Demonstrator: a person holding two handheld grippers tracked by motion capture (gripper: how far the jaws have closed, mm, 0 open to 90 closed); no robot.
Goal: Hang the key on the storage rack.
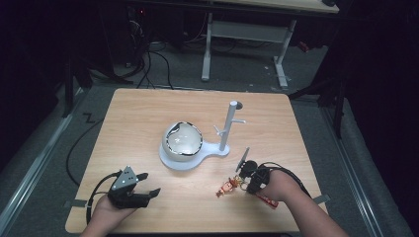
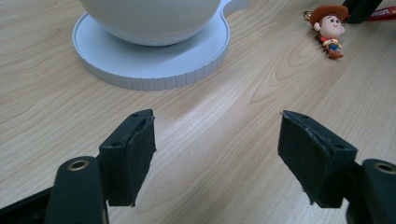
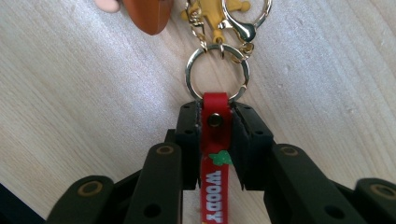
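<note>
A cowboy figure keychain (image 1: 227,187) lies on the wooden table (image 1: 148,113) near its front right. In the right gripper view, my right gripper (image 3: 215,112) is shut on the keychain's red strap (image 3: 215,158), lettered "WOODY", just below its gold ring (image 3: 217,72). From above, the right gripper (image 1: 246,181) rests low at the table, pointing left at the figure. My left gripper (image 1: 149,183) sits at the front left, open with nothing between its jaws (image 2: 217,140). The cowboy figure (image 2: 329,28) lies far off to its right.
A white stand (image 1: 173,163) in the table's middle carries a rounded white bowl (image 1: 184,139) and an upright post with small pegs (image 1: 228,126). Its ribbed base (image 2: 154,74) lies just ahead of the left gripper. Desk legs and cables stand on the floor beyond.
</note>
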